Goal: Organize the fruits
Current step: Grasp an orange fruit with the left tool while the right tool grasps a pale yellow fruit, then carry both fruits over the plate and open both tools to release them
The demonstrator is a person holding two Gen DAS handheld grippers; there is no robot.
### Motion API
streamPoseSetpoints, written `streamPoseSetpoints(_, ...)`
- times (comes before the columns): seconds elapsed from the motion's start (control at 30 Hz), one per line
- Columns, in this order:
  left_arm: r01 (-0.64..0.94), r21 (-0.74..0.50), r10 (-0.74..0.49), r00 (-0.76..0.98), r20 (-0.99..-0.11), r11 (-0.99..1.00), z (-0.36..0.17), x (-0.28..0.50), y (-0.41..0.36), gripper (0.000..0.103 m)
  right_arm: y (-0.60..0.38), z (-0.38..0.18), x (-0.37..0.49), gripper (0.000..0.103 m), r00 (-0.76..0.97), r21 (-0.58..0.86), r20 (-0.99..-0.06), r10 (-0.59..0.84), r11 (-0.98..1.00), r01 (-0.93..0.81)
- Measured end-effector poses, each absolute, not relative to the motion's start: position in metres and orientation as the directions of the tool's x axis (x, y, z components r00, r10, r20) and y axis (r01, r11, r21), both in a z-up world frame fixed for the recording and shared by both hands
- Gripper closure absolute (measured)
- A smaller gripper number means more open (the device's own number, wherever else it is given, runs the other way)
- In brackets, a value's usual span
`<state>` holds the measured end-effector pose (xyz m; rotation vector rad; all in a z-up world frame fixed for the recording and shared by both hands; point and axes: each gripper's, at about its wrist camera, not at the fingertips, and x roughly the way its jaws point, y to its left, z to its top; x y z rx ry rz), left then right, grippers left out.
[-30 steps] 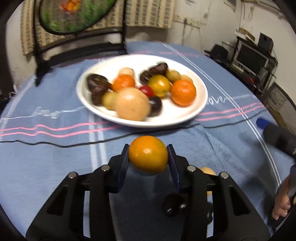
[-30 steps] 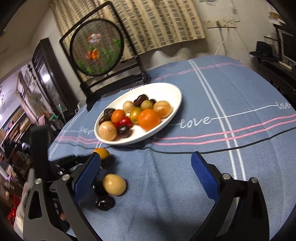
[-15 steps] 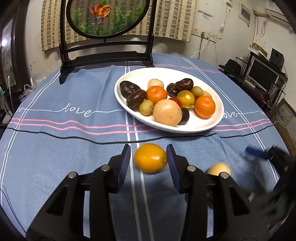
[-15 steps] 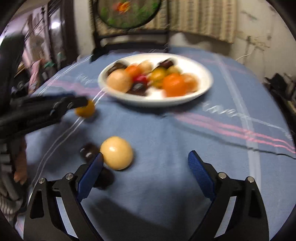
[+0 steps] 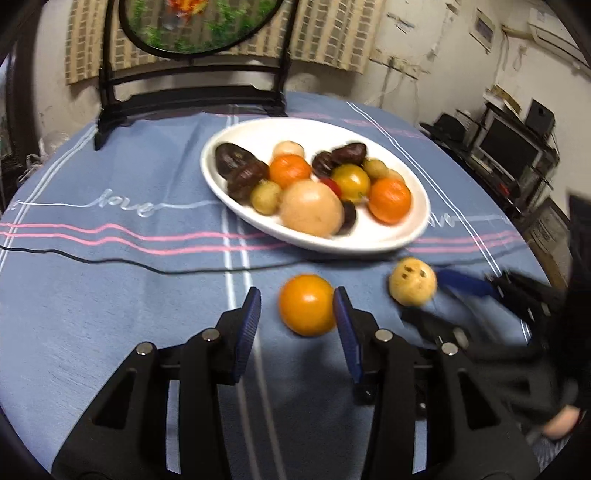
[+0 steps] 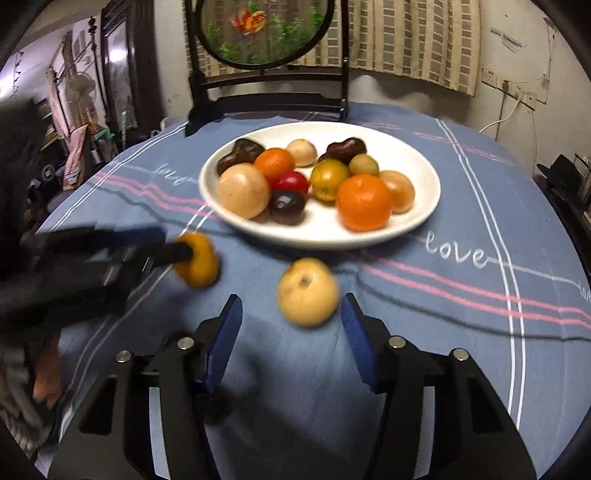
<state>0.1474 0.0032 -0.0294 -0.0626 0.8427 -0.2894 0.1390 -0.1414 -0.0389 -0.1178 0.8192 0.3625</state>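
Note:
A white oval plate holds several fruits on the blue tablecloth. An orange fruit lies on the cloth in front of the plate, between the jaws of my left gripper; it touches the right finger and a gap shows at the left finger. It also shows in the right wrist view. A pale yellow fruit lies between the wide-open jaws of my right gripper, close to the right finger.
A black wooden stand with a round painted screen rises at the table's far edge. A pink-striped band with "love" lettering crosses the cloth. Shelves with electronics stand off the table's right side.
My left gripper has opened, and the orange fruit now rests on the cloth. My right gripper has moved in around the pale yellow fruit, toward the plate.

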Motion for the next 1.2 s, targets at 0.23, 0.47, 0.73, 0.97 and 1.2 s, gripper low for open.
streamPoseSetpoints(0.23, 0.247, -0.073, -0.217, 0.624, -0.751, 0.966, -0.04, 0.151, -0.014, 0.061, -0.142, -0.049, 0.154, 0.066, 0.561, 0.101, -0.769, 0.306, 0.925, -0.366)
streamPoseSetpoints(0.47, 0.21, -0.144, -0.243, 0.596, -0.766, 0.967, -0.049, 0.174, -0.001, 0.061, -0.145, -0.049, 0.154, 0.066, 0.559, 0.112, -0.767, 0.314, 0.924, -0.365)
streamPoseSetpoints(0.73, 0.235, -0.052, -0.196, 0.644, -0.74, 0.971, -0.042, 0.164, -0.014, 0.064, -0.145, -0.049, 0.154, 0.066, 0.559, 0.113, -0.767, 0.314, 0.925, -0.364)
streamPoseSetpoints(0.97, 0.213, 0.002, -0.154, 0.712, -0.685, 0.977, -0.024, 0.151, -0.015, 0.064, -0.149, -0.045, 0.149, 0.067, 0.567, 0.127, -0.757, 0.326, 0.923, -0.363)
streamPoseSetpoints(1.2, 0.2, 0.028, -0.14, 0.773, -0.619, 0.979, 0.006, 0.151, -0.018, 0.064, -0.166, -0.012, 0.13, 0.066, 0.652, 0.141, -0.672, 0.352, 0.924, -0.354)
